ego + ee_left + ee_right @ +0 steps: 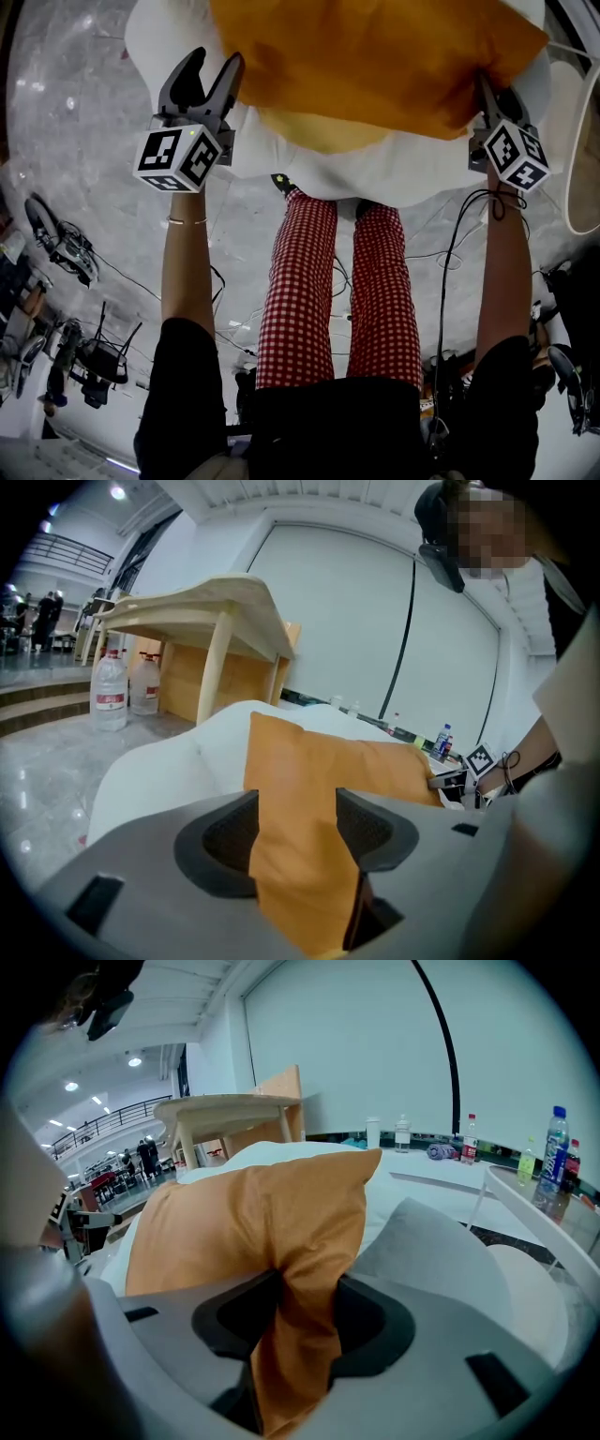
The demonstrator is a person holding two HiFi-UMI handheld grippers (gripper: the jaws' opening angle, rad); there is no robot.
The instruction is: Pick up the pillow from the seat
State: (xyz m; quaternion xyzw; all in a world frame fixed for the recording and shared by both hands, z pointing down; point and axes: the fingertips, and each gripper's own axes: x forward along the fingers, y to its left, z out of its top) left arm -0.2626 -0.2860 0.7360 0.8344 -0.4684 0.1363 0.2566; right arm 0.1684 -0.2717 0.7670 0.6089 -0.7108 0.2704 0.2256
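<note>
An orange pillow lies on a white cushioned seat in front of me. My right gripper is shut on its right corner; in the right gripper view the fabric bunches where the right gripper pinches it. My left gripper is at the pillow's left edge with its jaws spread wide. In the left gripper view the orange fabric shows flat in the gap of the left gripper, and the pads do not press it. The seat curves away to the left.
A grey cushion sits right of the pillow. A wooden table and water jugs stand behind the seat. A white wire-framed table with bottles is at the right. Cables and gear lie on the floor.
</note>
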